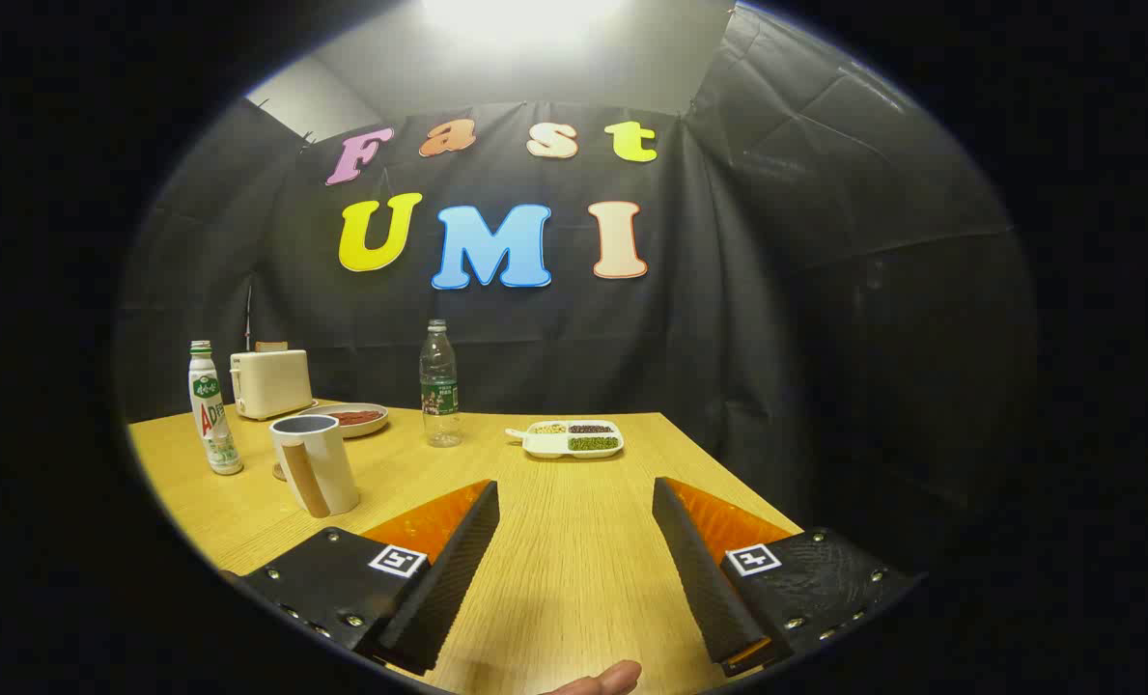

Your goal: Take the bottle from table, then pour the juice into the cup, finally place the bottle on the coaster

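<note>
Item: juice bottle (213,410), white, upright near the table's (574,521) left edge, beside the cup (315,464). Likely light, rigid, smooth plastic; slippery, so grip mid-body below the neck. Gripper (574,541): jaws wide apart, holding nothing, well short of it.

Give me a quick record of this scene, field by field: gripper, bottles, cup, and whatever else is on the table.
gripper: gripper open, fingers apart over bare table, holding nothing
table: wooden table
white bottle: white bottle upright, far beyond the left finger, beside the cup
clear bottle: clear bottle upright, beyond the fingers, near the back edge
cup: white cup just ahead of the left finger, wooden handle facing the camera
coaster: partly hidden behind the cup
toaster: toaster behind the white bottle
plate: plate beside the toaster
divided dish: divided dish right of the clear bottle
</note>
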Demonstrator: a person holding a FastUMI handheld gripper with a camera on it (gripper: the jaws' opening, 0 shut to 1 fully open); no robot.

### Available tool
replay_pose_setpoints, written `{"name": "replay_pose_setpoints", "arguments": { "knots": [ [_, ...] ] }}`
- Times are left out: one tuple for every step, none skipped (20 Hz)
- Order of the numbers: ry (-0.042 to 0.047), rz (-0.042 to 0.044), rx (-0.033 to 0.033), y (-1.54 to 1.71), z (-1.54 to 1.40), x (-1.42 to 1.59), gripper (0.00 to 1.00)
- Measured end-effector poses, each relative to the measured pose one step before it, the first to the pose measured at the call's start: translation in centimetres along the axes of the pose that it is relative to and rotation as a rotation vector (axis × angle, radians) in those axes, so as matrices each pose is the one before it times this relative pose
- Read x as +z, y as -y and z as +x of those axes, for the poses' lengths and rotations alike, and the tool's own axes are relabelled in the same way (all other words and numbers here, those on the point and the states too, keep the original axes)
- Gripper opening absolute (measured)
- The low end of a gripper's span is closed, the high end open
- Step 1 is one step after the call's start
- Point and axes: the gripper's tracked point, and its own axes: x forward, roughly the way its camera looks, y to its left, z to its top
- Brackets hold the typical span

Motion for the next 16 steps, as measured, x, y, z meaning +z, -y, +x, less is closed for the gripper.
{"name": "replay_pose_setpoints", "arguments": {
  "knots": [
    [-0.01325,0.00070,-0.00220,-0.006,0.328,-0.321,0.97],
    [-0.00477,0.00011,-0.00091,-0.017,0.532,0.058,0.97],
    [-0.01006,-0.00295,-0.00099,0.033,1.456,0.014,0.97],
    [-0.00701,-0.00619,-0.00132,-0.176,1.204,0.214,0.97],
    [-0.00002,-0.00900,-0.00054,-0.187,0.651,0.128,0.97],
    [0.01303,-0.01011,-0.00221,-0.065,0.480,0.529,0.97],
    [0.01795,-0.00971,-0.00236,0.047,0.413,0.512,0.97],
    [0.01733,-0.00649,0.00714,-0.224,0.547,0.662,0.97],
    [-0.00150,-0.00562,0.00322,-0.260,0.623,0.048,0.97],
    [-0.00747,0.00429,-0.00226,-0.198,0.608,0.168,0.97],
    [-0.00911,0.00536,0.00316,-0.469,0.124,0.118,0.97],
    [-0.00582,0.00439,-0.00380,-0.454,-0.007,0.353,0.97],
    [-0.00212,0.01361,-0.01733,-0.087,-0.206,0.408,0.97],
    [0.00185,0.02147,-0.03114,-0.037,-0.447,0.645,0.97],
    [0.00880,0.02208,-0.03198,-0.155,-0.507,0.618,0.97],
    [0.01256,0.00462,-0.01977,-0.510,-0.752,0.664,0.97]
  ]
}}
